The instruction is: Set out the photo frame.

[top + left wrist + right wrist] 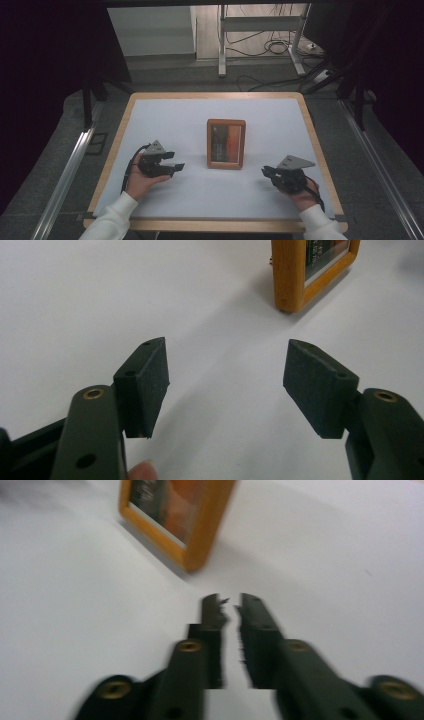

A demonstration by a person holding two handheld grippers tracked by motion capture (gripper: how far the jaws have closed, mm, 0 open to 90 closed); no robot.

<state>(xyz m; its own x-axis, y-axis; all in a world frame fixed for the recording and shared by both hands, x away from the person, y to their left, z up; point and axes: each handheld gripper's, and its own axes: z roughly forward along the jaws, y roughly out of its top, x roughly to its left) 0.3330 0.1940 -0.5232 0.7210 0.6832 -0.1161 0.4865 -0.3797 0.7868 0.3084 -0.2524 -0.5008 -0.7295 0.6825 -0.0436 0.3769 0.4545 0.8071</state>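
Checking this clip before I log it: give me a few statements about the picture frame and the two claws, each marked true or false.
1. The picture frame lies flat on the white table. True.
2. The left claw is shut on the frame. False: its jaws stand wide apart, with nothing between them, short of the frame.
3. The frame sits between the two claws in the high view. True.
4. The right claw is wide open. False: its jaws are nearly together, a narrow gap between them.
5. The frame is blue plastic. False: it looks like orange-brown wood.
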